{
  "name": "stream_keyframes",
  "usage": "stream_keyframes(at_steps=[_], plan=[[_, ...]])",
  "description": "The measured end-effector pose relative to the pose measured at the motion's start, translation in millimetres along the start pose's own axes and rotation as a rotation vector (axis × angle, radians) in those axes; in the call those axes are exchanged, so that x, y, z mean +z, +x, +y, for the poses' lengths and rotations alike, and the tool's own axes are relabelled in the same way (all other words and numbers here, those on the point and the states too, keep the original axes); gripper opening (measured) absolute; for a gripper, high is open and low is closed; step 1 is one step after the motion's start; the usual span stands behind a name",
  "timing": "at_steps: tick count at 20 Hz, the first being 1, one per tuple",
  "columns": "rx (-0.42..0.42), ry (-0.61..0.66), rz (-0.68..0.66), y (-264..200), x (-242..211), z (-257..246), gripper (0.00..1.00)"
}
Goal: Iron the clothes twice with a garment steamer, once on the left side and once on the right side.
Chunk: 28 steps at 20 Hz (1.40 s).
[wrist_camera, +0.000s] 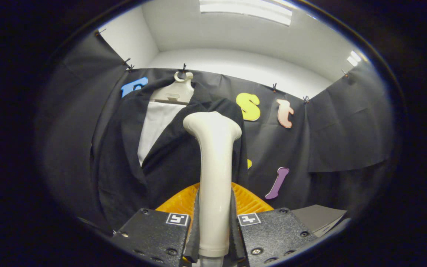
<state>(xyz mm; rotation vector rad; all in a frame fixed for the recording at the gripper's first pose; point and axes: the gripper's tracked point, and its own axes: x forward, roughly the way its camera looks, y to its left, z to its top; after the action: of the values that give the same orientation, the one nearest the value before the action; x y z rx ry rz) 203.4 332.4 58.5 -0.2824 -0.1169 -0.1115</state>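
My gripper (213, 222) is shut on the handle of a cream garment steamer (215, 170), which stands upright between the fingers. Its wide head rises to about the chest of a dark jacket (169, 159) that hangs just beyond. The jacket hangs on a pale hanger (174, 92) against the booth's black cloth wall, with a white shirt front (156, 129) showing between its lapels. The steamer head sits in front of the jacket's right side; I cannot tell whether it touches the cloth.
An orange ribbed object (184, 202) lies just beyond the fingers, below the jacket's hem and behind the steamer handle. A grey flat board (321, 217) sits to the right of the fingers. Black cloth walls (347, 129) close the booth on three sides.
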Motion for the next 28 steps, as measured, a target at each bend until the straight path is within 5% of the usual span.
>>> stream_keyframes(at_steps=[28], plan=[[0.104,-0.086,0.338,-85.2,-152.5,28.7,0.35]])
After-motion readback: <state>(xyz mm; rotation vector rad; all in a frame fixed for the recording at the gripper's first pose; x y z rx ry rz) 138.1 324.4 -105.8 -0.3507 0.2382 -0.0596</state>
